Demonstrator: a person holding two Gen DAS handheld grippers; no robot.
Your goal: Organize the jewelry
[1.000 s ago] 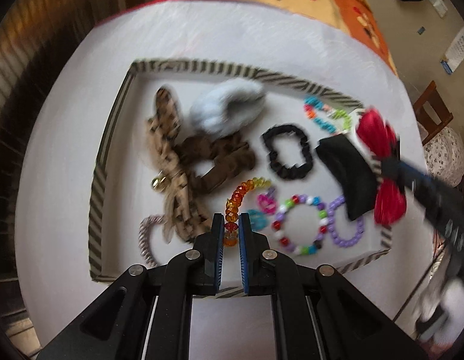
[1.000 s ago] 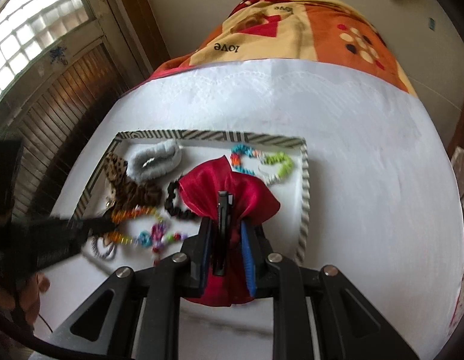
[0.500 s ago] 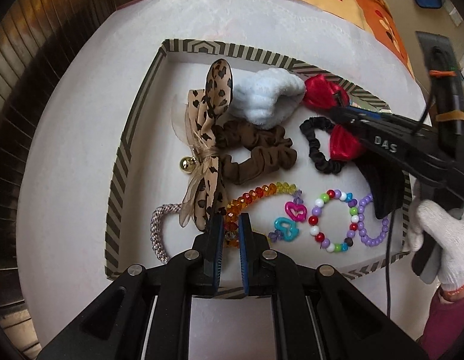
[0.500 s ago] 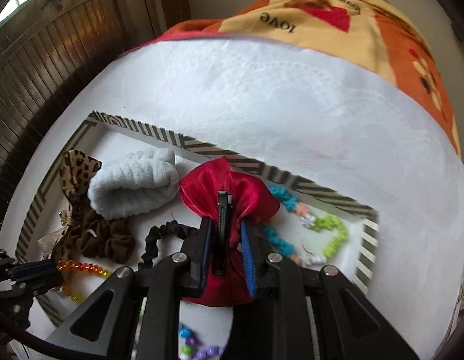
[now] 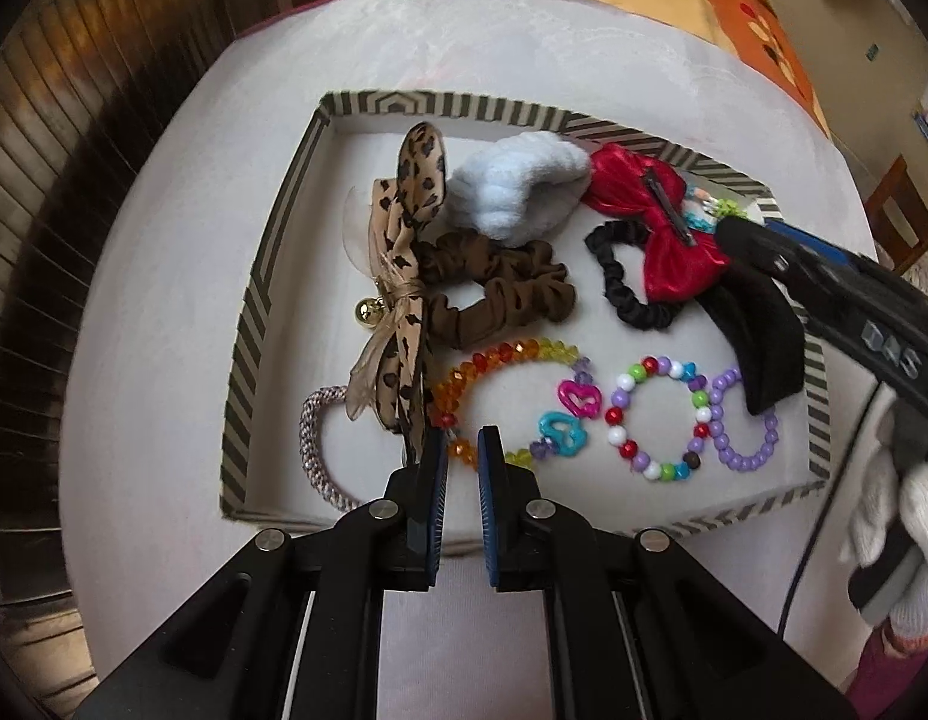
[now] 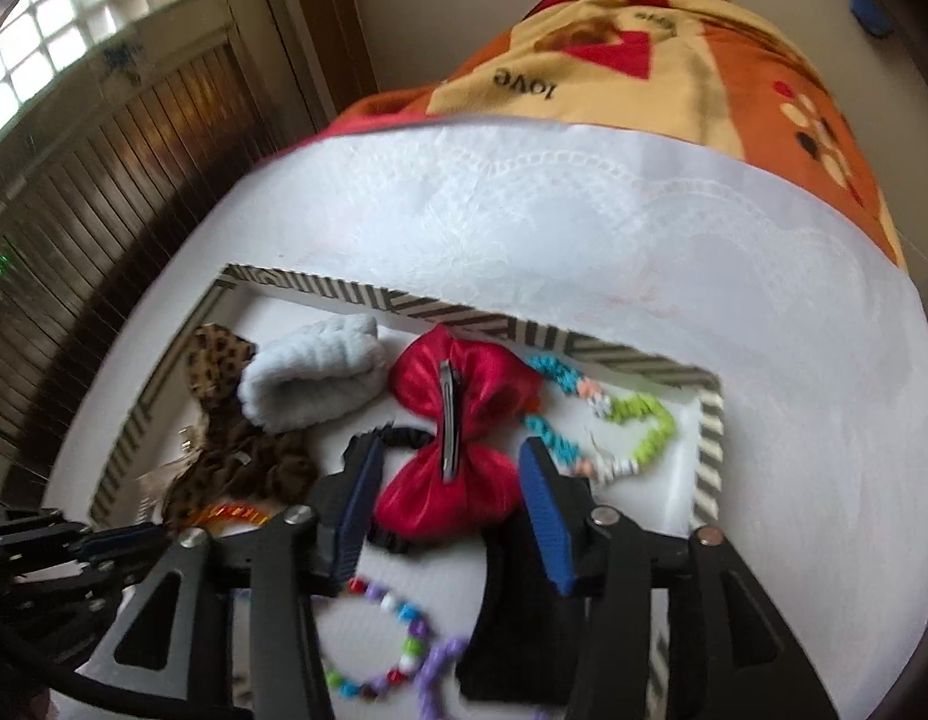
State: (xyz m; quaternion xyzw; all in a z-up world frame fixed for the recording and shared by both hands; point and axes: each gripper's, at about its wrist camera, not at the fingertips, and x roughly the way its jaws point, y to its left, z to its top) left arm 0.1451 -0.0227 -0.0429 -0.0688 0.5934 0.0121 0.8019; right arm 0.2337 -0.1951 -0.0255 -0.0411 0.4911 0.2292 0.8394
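Observation:
A striped-rim tray [image 5: 272, 276] on the white cloth holds hair ties and bracelets. My left gripper [image 5: 462, 450] is shut on the orange-to-yellow bead bracelet [image 5: 499, 360] at its near loop, and a bead shows between the fingertips. A red satin bow [image 6: 458, 420] with a metal clip lies in the tray's far part, partly on a black scrunchie [image 5: 619, 294]. My right gripper [image 6: 449, 480] straddles the bow. Its jaws are opening and the pads stand off the fabric. In the left wrist view the right gripper [image 5: 757, 240] reaches in from the right.
Also in the tray: a leopard bow [image 5: 404, 228], a pale blue fluffy scrunchie [image 5: 511, 192], a brown scrunchie [image 5: 499, 294], a black cloth piece [image 5: 763, 336], bead bracelets [image 5: 655, 414], a braided band [image 5: 314, 438] and a turquoise-green bracelet [image 6: 613, 420]. A gloved hand [image 5: 895, 540] is at the right.
The right gripper carried the red bow to the tray's far side, beside the blue scrunchie, and its jaws have come apart off it. The left gripper stays on the bracelet.

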